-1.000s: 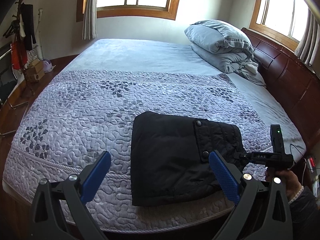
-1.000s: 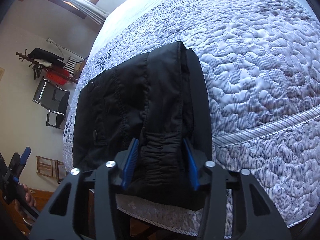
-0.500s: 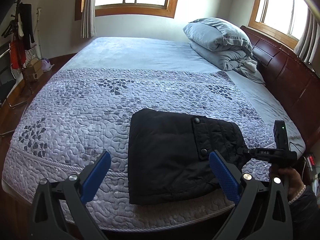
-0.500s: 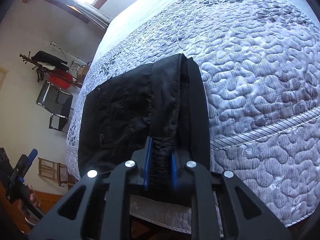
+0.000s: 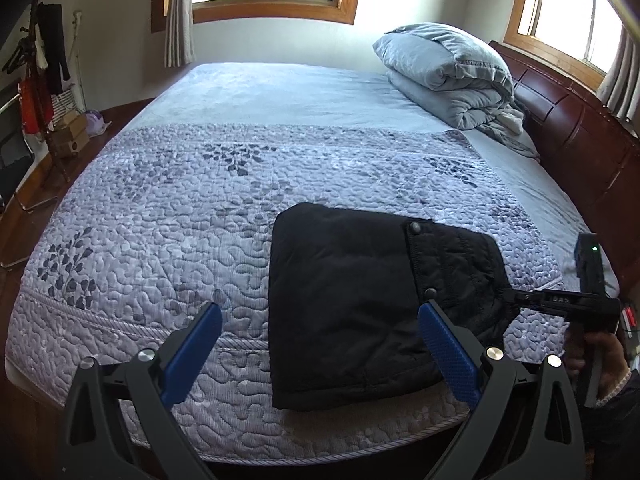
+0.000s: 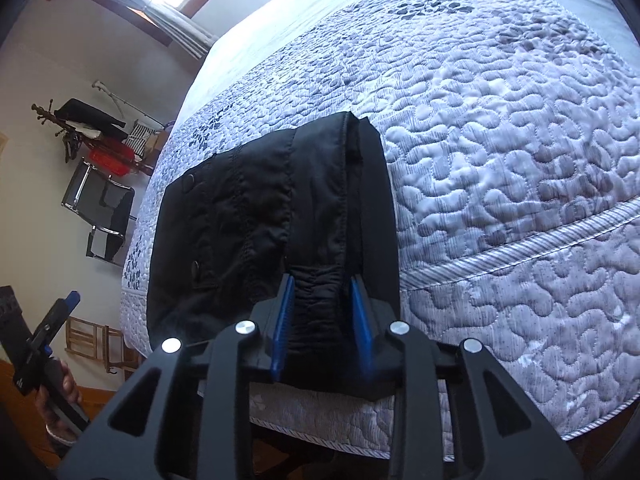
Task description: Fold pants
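Pants [image 5: 360, 304] folded on quilt [image 5: 168, 224], right gripper [image 6: 322, 308] partly parted astride waistband (grip unclear), left gripper [image 5: 320, 344] wide, empty.

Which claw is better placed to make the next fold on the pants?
Right. The right claw straddles the waistband of the pants; the left claw hangs open off the bed's edge, touching nothing.

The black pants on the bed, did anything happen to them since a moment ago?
The right gripper pinched its fingers tight on the gathered waistband half a second ago; now they have spread apart again, with the cloth still between them. The folded black quilted pants stayed put on the lilac quilted bedspread, and the left gripper stayed open, holding nothing.
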